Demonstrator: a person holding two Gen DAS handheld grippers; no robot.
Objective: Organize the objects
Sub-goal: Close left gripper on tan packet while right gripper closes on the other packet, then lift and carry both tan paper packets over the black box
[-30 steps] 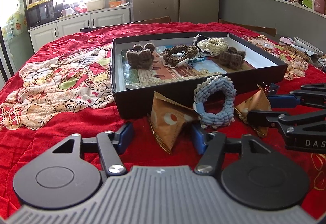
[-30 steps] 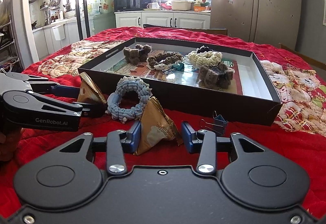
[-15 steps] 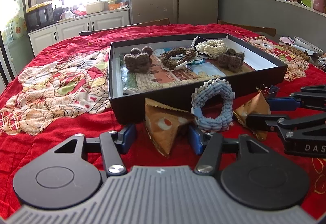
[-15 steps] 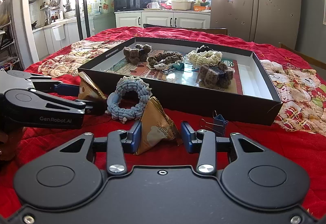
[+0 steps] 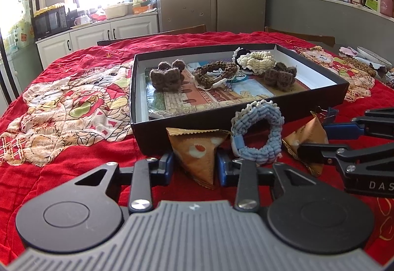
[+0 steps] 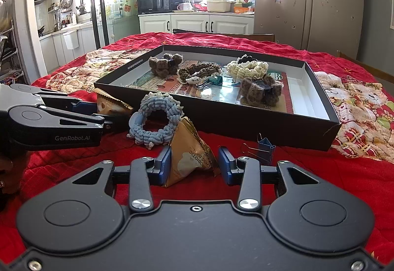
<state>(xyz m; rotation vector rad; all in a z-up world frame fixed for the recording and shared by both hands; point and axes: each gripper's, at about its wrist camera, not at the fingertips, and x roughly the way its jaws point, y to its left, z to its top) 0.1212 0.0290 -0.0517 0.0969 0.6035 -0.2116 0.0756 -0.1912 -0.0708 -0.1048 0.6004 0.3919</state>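
Observation:
Two gold triangular snack packets and a blue crocheted scrunchie [image 5: 257, 133] lie on the red cloth in front of a black tray [image 5: 172, 133]. My left gripper [image 5: 194, 165] stands open around the left packet [image 5: 197, 150], pads close on both sides. My right gripper [image 6: 194, 163] stands open around the right packet [image 6: 189, 157], its left pad at the packet and a gap on the right. The scrunchie [image 6: 156, 120] rests between the packets. The tray [image 6: 246, 123] holds several crocheted hair ties.
A blue binder clip [image 6: 264, 147] lies on the cloth right of my right gripper, near the tray's front wall. The right gripper [image 5: 357, 145] shows in the left view and the left gripper [image 6: 61, 118] in the right view. Patterned quilt flanks the tray.
My left gripper has narrowed around the left packet and shifted slightly forward. My right gripper has barely moved around its packet.

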